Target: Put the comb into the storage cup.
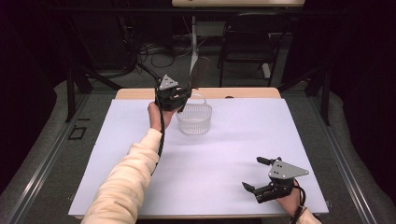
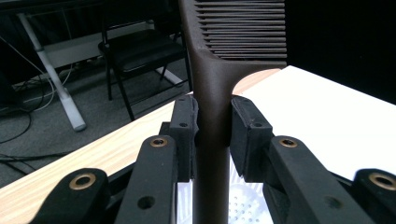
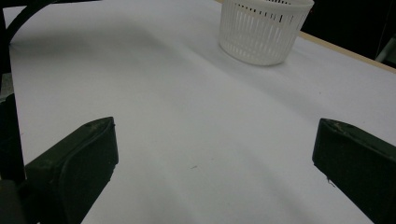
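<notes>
I have the left gripper (image 1: 183, 93) up at the top centre of the high view, its jaws closed tight on the dark handle of a comb (image 2: 212, 93). In the left gripper view the pads (image 2: 186, 122) press the handle from both sides just below where it widens into the toothed head, which rises to the top of that frame. In the high view the comb (image 1: 200, 72) stands nearly upright above the white basket (image 1: 194, 118), which sits on the white mat (image 1: 224, 154) a little above centre. Through the gap under my jaws I can see the basket's perforated bottom (image 2: 245, 205), so I judge I am over its opening, near the left rim.

The right gripper (image 1: 262, 175) rests low at the bottom right of the high view, jaws spread wide and holding nothing; its own view looks across bare mat to the basket (image 3: 265, 29) at the upper right.

To do this step well, I would centre the handle over the basket before going down, since I seem close to the rim. Then I would tilt the comb so it can lie inside rather than stand, lower until the handle end is inside the wall, and only then ease the jaws apart. The basket looks light, so I would avoid nudging its rim.
</notes>
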Available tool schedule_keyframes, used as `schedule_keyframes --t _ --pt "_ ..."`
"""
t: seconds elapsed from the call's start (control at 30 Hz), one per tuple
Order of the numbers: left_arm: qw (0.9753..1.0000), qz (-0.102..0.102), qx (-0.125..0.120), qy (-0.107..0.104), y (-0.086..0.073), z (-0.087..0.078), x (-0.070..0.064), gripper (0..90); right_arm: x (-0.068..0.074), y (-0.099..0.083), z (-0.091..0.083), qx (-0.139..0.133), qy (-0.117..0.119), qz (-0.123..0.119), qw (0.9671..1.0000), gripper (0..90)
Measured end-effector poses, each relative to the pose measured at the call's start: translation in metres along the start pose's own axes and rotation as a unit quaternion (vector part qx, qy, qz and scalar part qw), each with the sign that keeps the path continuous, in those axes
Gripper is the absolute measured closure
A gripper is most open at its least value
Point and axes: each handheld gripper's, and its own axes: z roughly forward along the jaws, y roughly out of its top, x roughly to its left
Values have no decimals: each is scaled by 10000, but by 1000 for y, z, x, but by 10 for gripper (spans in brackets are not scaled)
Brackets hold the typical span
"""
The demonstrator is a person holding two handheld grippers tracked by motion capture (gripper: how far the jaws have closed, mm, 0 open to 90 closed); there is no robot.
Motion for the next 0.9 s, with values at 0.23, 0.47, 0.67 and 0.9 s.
schedule_keyframes --t 0.23,0.47,0.67,0.9 --pt "10000 -23 1 -27 -3 3 0 722 0 0 0 -9 2 14 10000 0" --pt "10000 -52 2 -44 -5 7 -1 722 0 0 0 -16 6 8 10000 0" --pt "9999 -63 15 -86 -8 9 -1 721 0 0 0 -10 6 7 10000 0" --pt "9999 -21 43 -142 -9 11 -1 721 0 0 0 6 3 15 10000 0"
